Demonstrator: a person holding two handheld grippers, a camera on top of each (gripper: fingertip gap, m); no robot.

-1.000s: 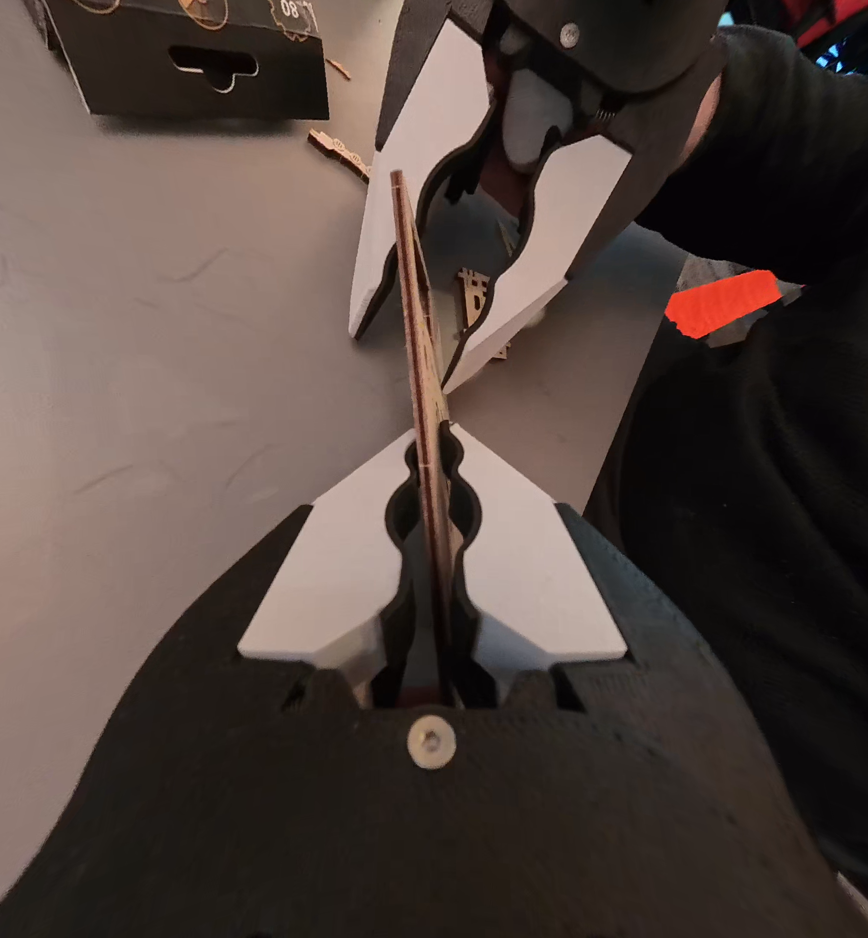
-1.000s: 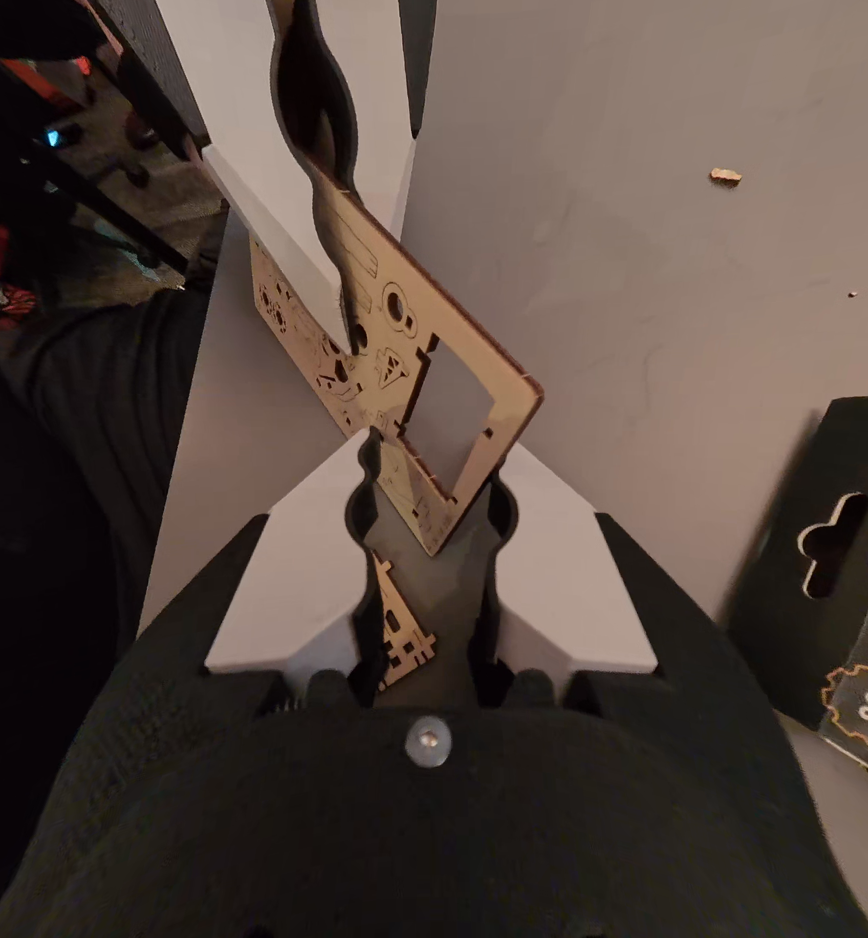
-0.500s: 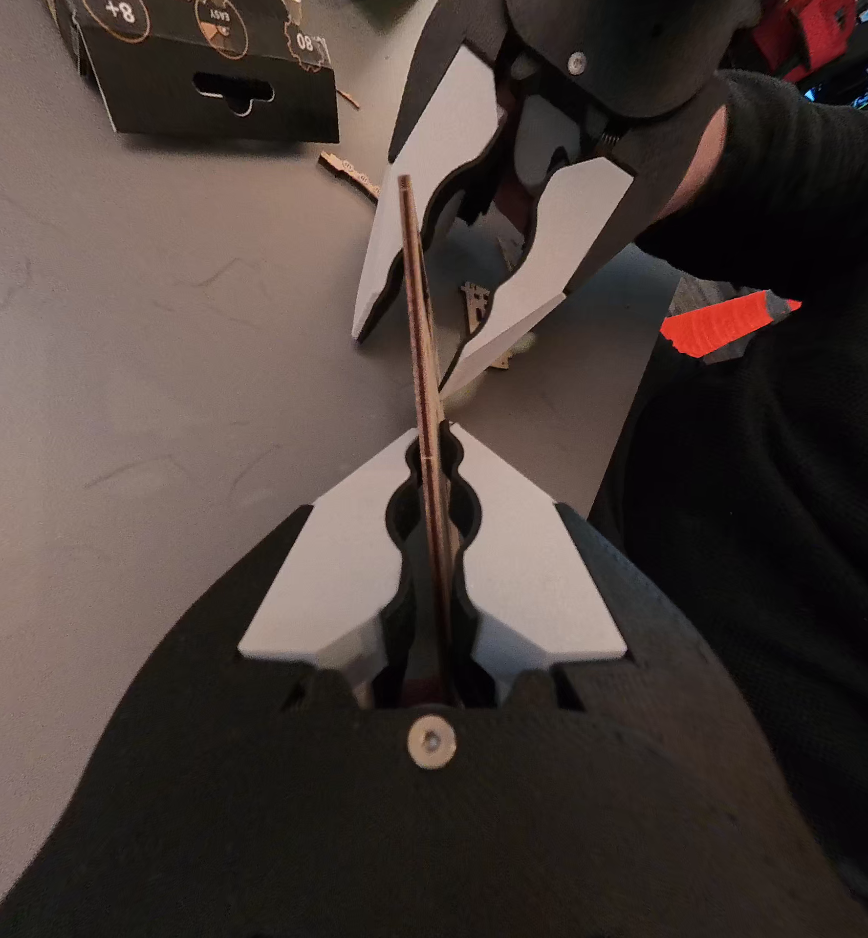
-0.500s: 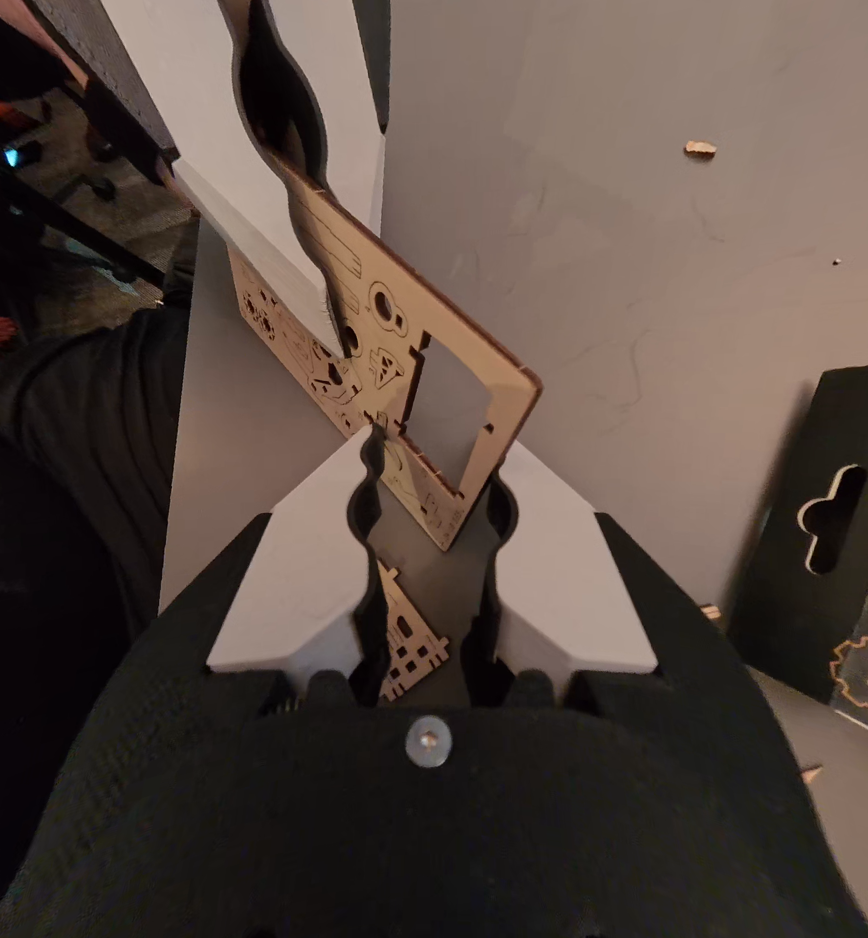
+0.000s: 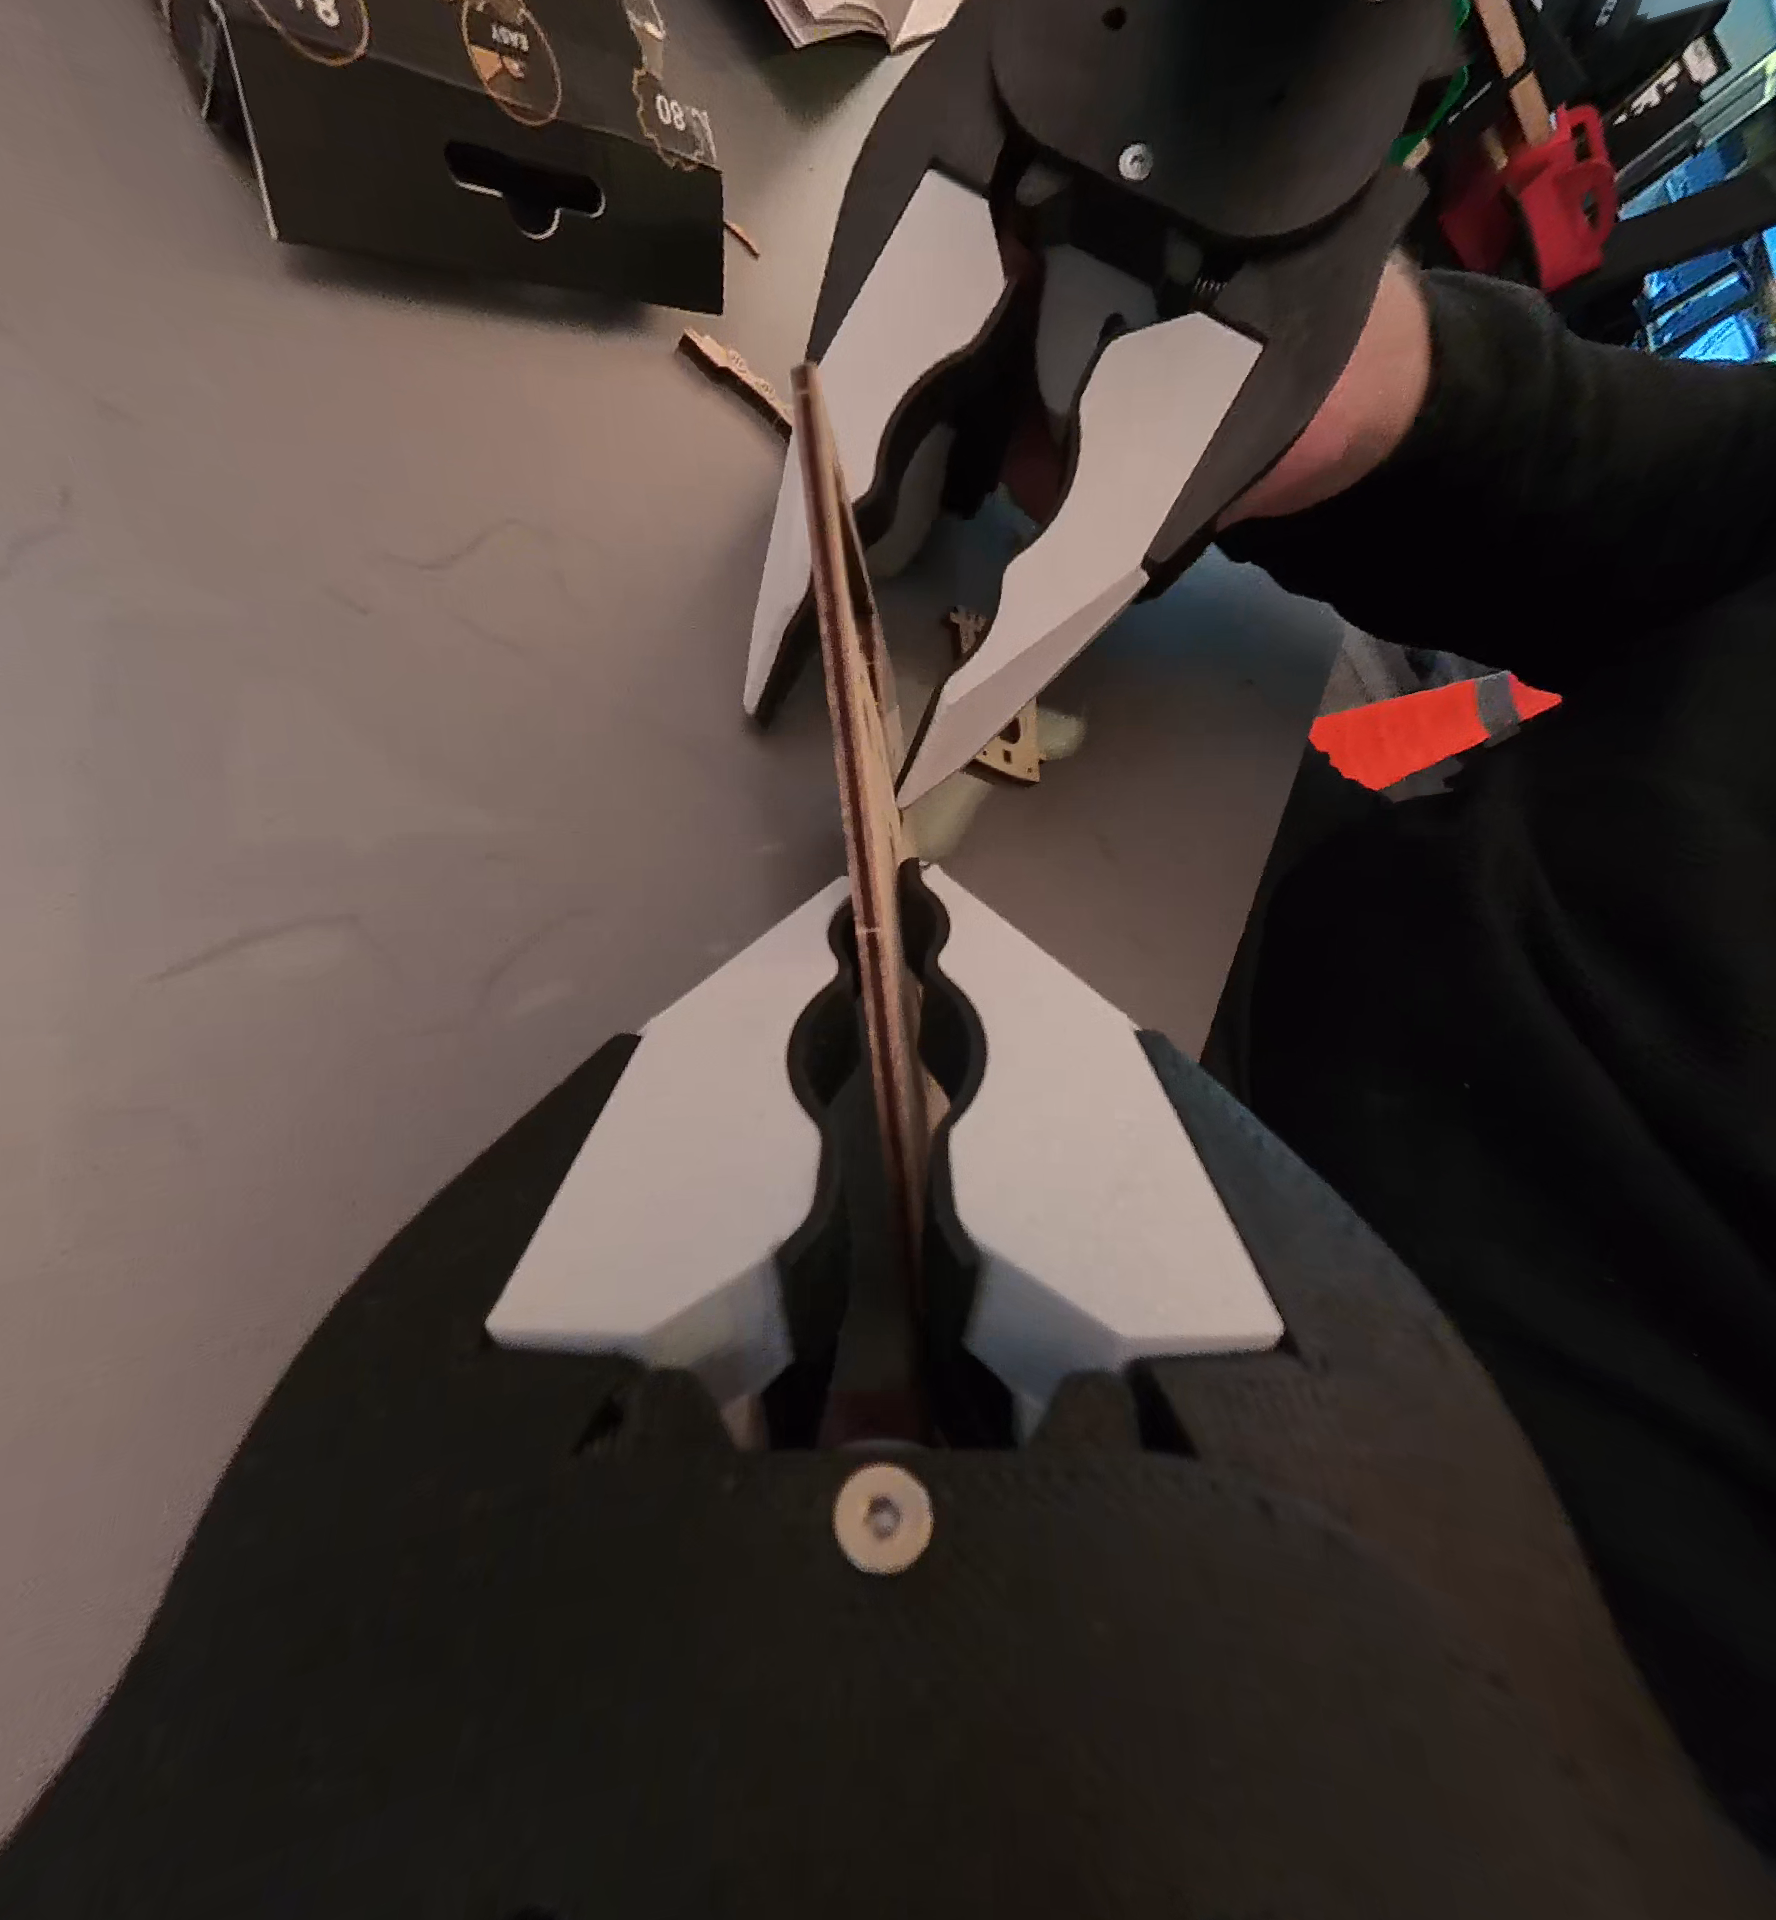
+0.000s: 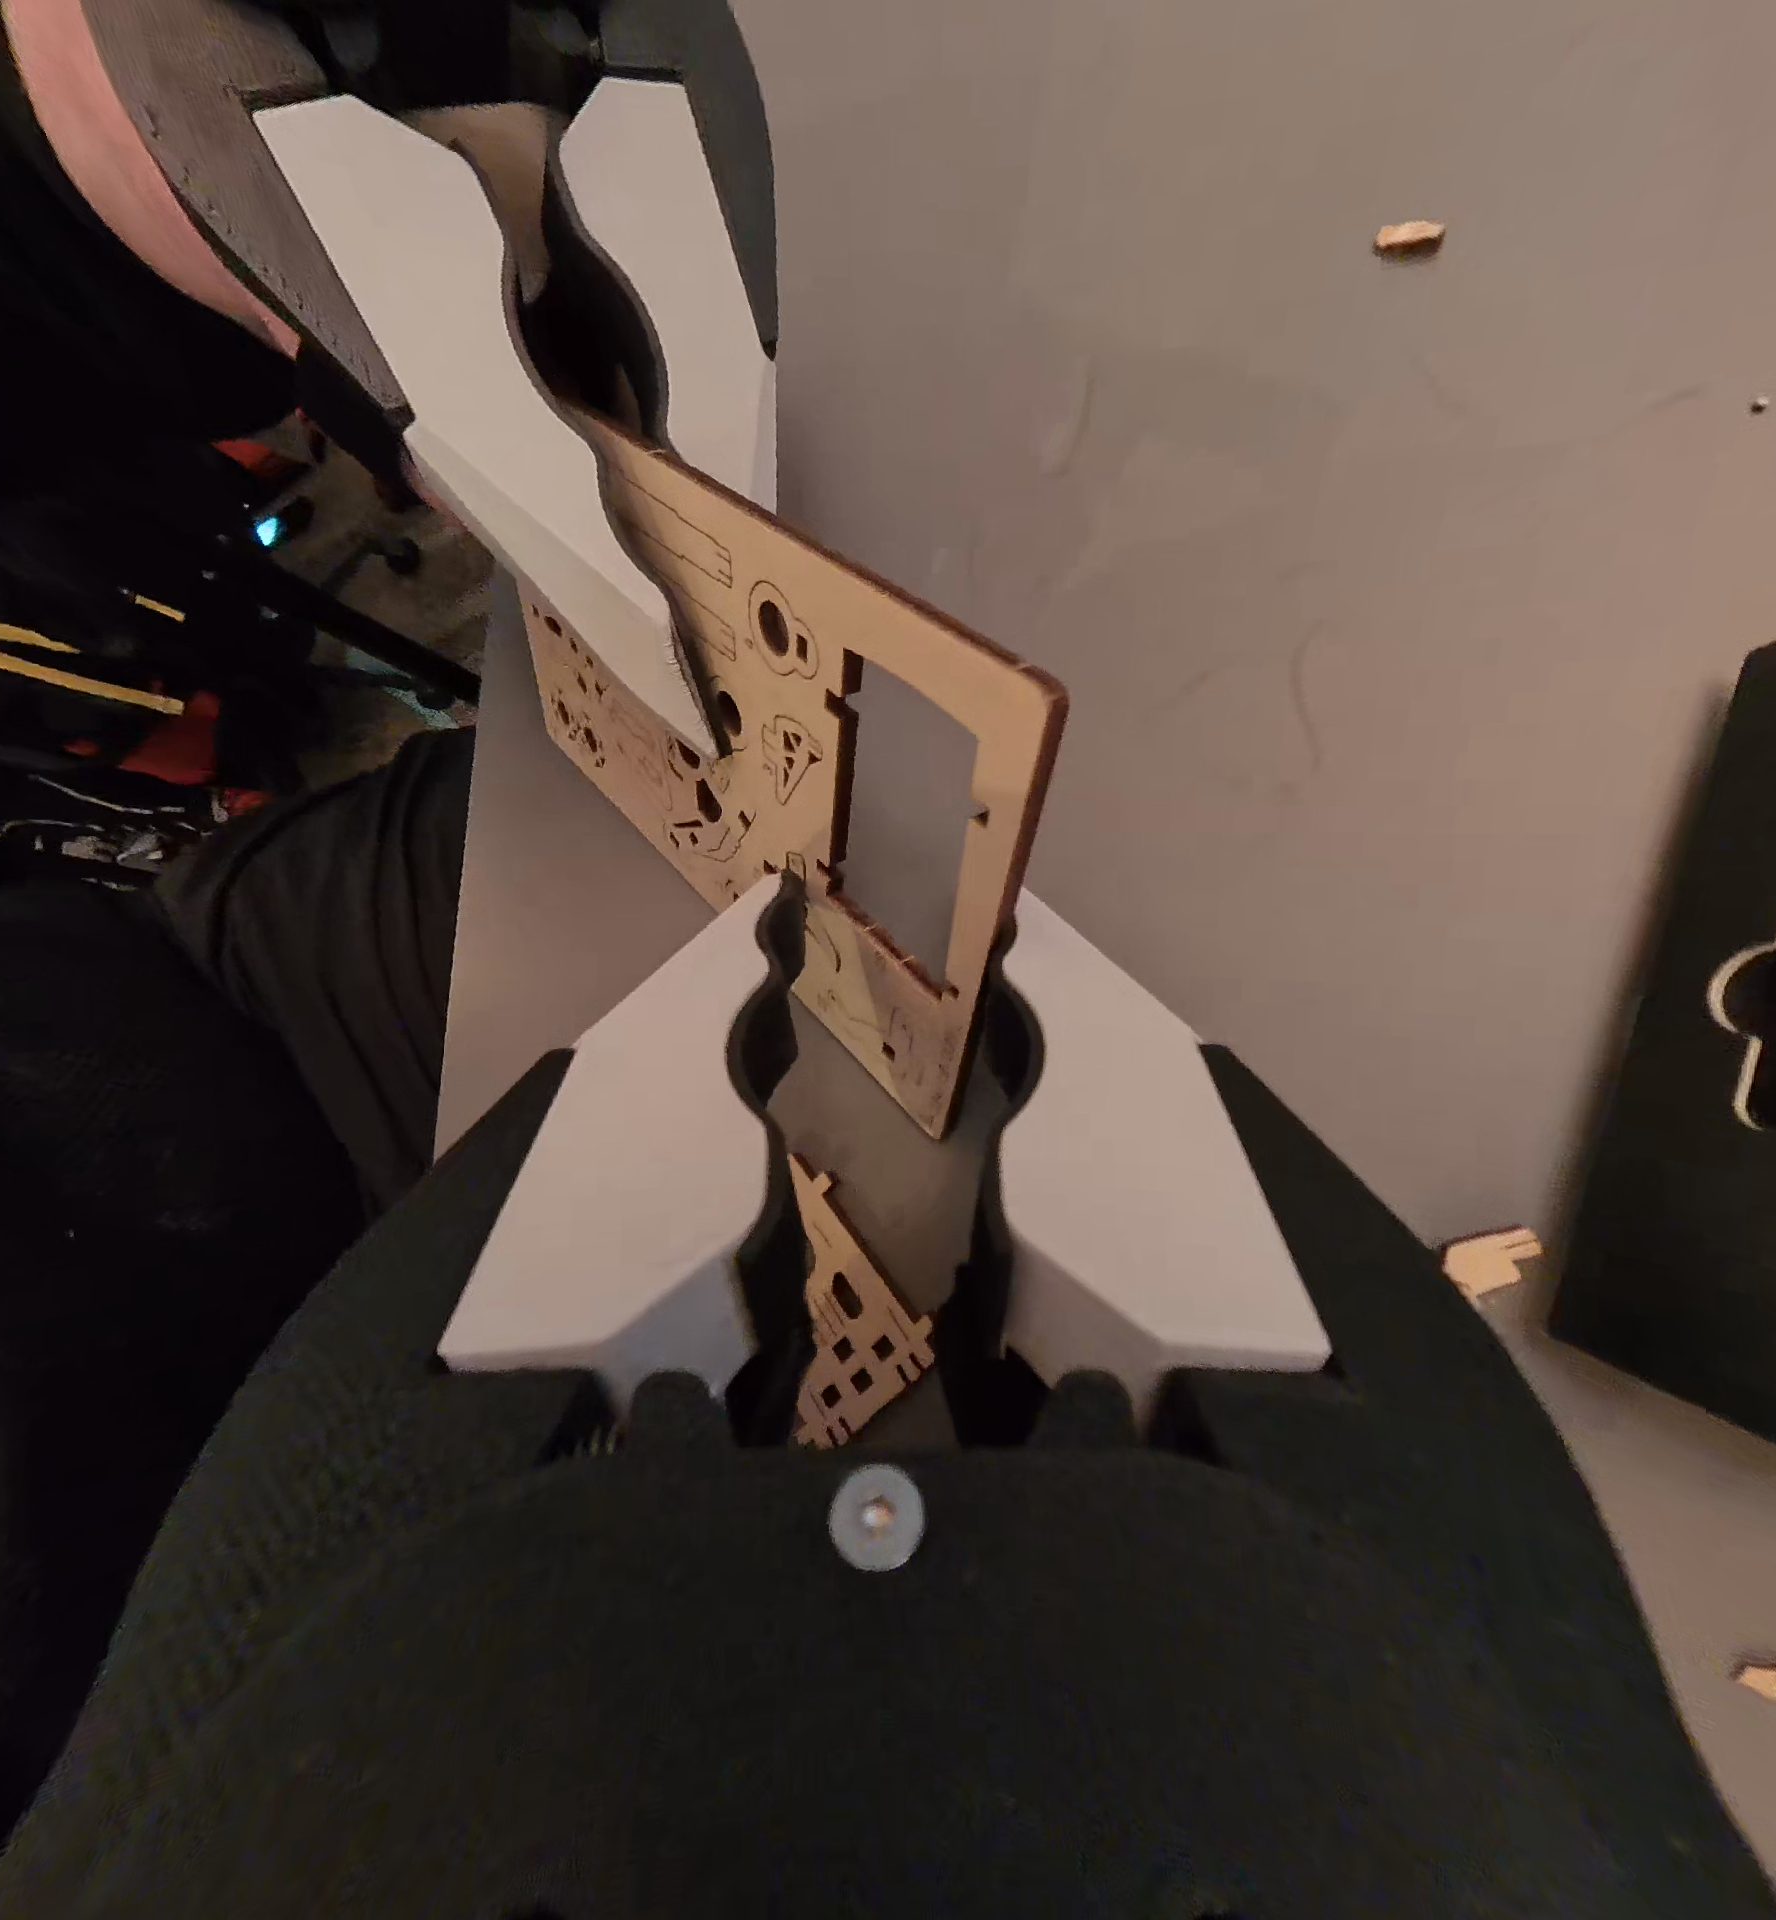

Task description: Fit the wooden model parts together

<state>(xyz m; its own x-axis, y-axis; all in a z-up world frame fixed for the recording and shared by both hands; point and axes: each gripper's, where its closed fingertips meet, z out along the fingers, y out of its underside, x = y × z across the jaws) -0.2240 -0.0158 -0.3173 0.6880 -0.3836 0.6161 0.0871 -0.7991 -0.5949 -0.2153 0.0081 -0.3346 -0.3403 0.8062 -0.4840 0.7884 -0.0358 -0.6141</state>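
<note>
**Sheet clamped on the left, right jaws apart around its free corner**

The left gripper (image 5: 889, 883) is clamping the sheet (image 6: 863, 748) of laser-cut parts on edge, jaws closed on its near end. The sheet is standing clear of the counter (image 5: 240, 831), tilted, with one large rectangular window already punched out.

The right gripper (image 6: 889, 935) is sitting at the sheet's free corner with jaws apart; the corner is lying between them, and no contact can be confirmed. Directly below, a loose part (image 6: 853, 1320) with square cut-outs is lying flat on the counter, near its edge.

Recommended handling, as a judgement: the thin sheet is likely to flex or snap at the window frame, so the right jaws should be closing on solid wood beside the window, not across it. The left clamp should be holding steady while any piece is being pressed out, and the work should be kept over the counter, not beyond its edge.

Containers: one black box (image 6: 1715, 1039) with a hanger cut-out is lying on the counter to the right. Its contents cannot be seen. Small offcuts (image 6: 1492, 1259) are lying beside it.
</note>
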